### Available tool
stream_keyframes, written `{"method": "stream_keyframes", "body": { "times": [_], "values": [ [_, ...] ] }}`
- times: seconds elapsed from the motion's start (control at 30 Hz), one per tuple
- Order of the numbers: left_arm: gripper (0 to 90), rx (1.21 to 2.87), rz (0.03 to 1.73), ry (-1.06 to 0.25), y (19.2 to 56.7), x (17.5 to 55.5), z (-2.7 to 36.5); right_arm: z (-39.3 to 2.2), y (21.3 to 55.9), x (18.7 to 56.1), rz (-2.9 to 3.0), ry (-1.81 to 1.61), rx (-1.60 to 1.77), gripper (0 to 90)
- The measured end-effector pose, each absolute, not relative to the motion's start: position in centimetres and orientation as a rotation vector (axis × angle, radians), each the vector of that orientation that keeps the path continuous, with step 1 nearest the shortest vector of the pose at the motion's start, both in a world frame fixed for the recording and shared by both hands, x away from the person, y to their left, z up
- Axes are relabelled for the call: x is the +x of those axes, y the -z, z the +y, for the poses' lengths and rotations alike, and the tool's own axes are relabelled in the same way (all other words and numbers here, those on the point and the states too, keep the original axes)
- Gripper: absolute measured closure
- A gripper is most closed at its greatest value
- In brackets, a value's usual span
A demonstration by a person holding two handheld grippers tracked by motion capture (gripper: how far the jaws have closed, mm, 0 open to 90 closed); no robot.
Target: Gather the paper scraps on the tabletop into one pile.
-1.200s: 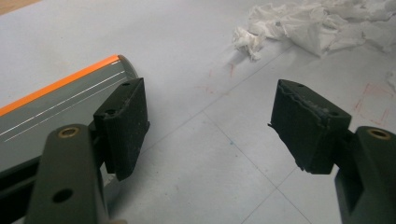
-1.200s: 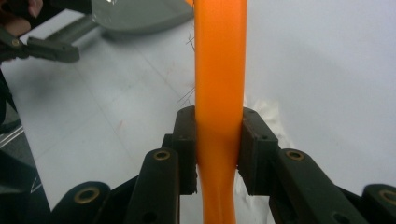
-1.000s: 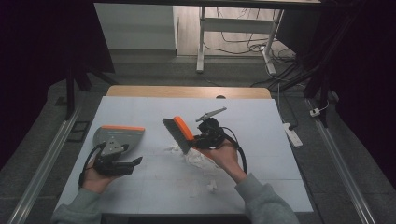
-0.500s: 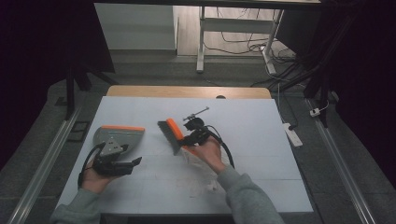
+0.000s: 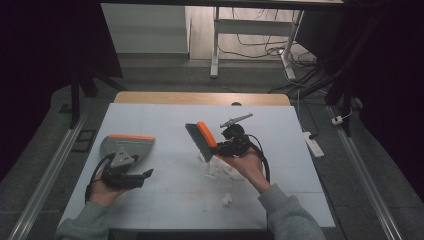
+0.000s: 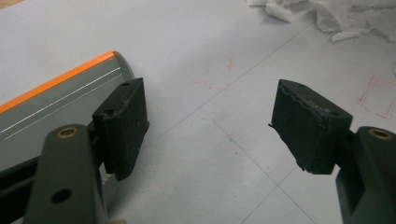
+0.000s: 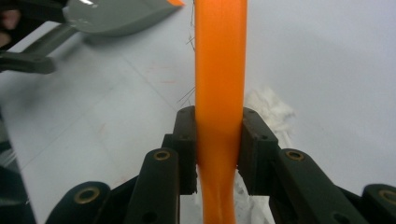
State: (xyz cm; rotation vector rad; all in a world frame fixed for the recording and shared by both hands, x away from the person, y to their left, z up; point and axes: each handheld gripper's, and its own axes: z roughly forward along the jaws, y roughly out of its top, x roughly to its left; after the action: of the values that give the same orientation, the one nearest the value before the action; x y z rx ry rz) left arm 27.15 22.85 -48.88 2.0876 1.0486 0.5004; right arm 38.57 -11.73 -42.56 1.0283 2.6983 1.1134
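The right gripper [image 7: 218, 149] clamps the orange brush [image 5: 202, 140] by its handle, raised over the mat [image 5: 165, 120] above 1 paper heap [image 5: 220, 170]. The left gripper [image 6: 210, 126] is spread wide, empty, beside the dustpan [image 5: 127, 147].

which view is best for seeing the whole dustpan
The high view: the grey dustpan with its orange edge lies whole on the table. The left gripper view catches one corner beside a jaw; the right gripper view shows a piece at its top edge.
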Motion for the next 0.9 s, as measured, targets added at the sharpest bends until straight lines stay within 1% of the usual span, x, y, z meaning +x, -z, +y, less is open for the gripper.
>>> {"method": "stream_keyframes", "body": {
  "times": [0.13, 0.27, 0.53, 0.73, 0.9],
  "values": [
    [28.0, 2.088, 1.047, -0.5, 48.9, 27.1, 22.9, -11.8, 41.4, 37.7, 2.737, -1.121, 0.931, 70.6],
    [28.0, 2.086, 1.047, -0.501, 48.9, 27.1, 22.9, -12.2, 41.1, 36.4, 2.799, -1.078, 0.822, 70.7],
    [28.0, 2.092, 1.048, -0.501, 48.9, 27.2, 22.8, -13.1, 41.9, 32.5, 3.006, -0.87, 0.606, 70.6],
    [28.0, 2.088, 1.052, -0.503, 48.9, 27.1, 22.9, -12.4, 42.4, 29.4, 3.142, -0.65, 0.414, 70.6],
    [28.0, 2.092, 1.052, -0.505, 48.9, 27.1, 22.8, -11.6, 43.6, 28.1, 3.216, -0.462, 0.28, 70.6]
  ]
}}
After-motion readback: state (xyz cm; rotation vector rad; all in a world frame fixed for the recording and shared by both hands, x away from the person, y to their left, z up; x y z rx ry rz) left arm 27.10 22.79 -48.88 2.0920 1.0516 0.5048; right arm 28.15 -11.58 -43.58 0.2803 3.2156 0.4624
